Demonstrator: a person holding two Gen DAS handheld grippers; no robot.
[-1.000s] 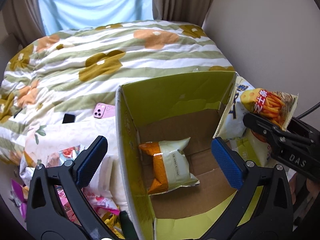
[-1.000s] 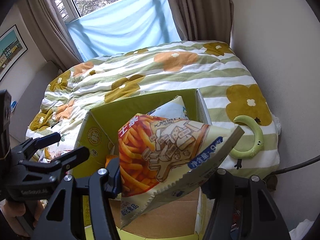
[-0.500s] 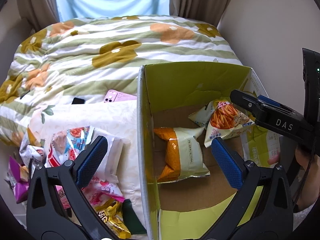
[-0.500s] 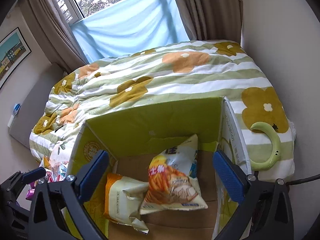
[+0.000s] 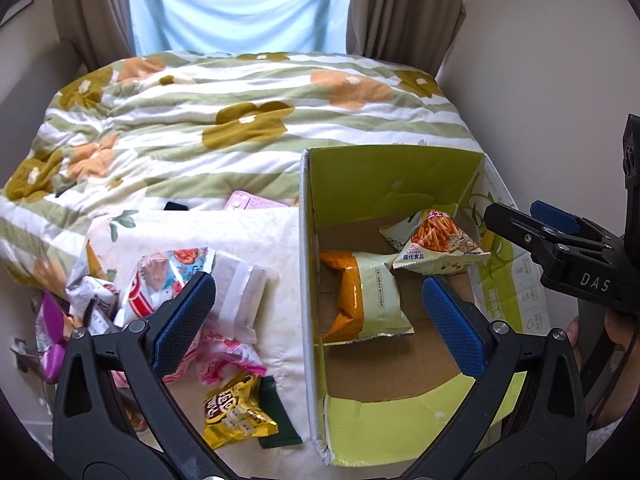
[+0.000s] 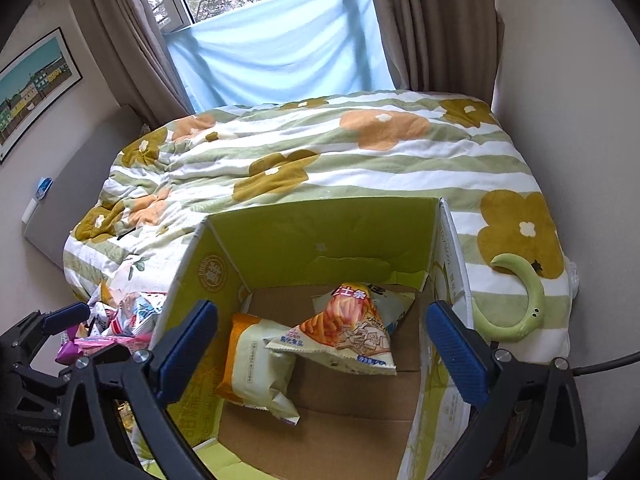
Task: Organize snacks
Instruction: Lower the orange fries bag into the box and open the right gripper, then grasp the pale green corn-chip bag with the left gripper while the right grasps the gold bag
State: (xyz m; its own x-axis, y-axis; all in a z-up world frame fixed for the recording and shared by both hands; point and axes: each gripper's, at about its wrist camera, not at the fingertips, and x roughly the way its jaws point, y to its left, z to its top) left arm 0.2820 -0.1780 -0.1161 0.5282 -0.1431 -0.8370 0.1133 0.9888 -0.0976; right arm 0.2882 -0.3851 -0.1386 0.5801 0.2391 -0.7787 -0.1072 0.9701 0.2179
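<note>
A green cardboard box [image 5: 384,176] [image 6: 320,236] stands open on the bed. Inside lie an orange-and-cream snack bag [image 5: 362,296] [image 6: 256,364] and a fries-print snack bag [image 5: 440,246] [image 6: 348,330] that leans on it. My left gripper [image 5: 318,318] is open and empty, straddling the box's left wall. My right gripper [image 6: 320,354] is open and empty above the box; its black finger also juts in from the right of the left wrist view. A pile of loose snack packets [image 5: 160,288] [image 6: 116,320] lies on a white cloth left of the box.
A pink phone [image 5: 250,202] and a dark object [image 5: 176,206] lie behind the white cloth [image 5: 256,236]. A yellow packet [image 5: 234,412] sits near the box's front corner. A green crescent-shaped thing [image 6: 520,300] rests on the quilt right of the box. Walls stand close on the right.
My right gripper opened and let go of the fries-print bag, which dropped into the box against the orange bag. My left gripper drew back and to the left, bringing the packet pile into view.
</note>
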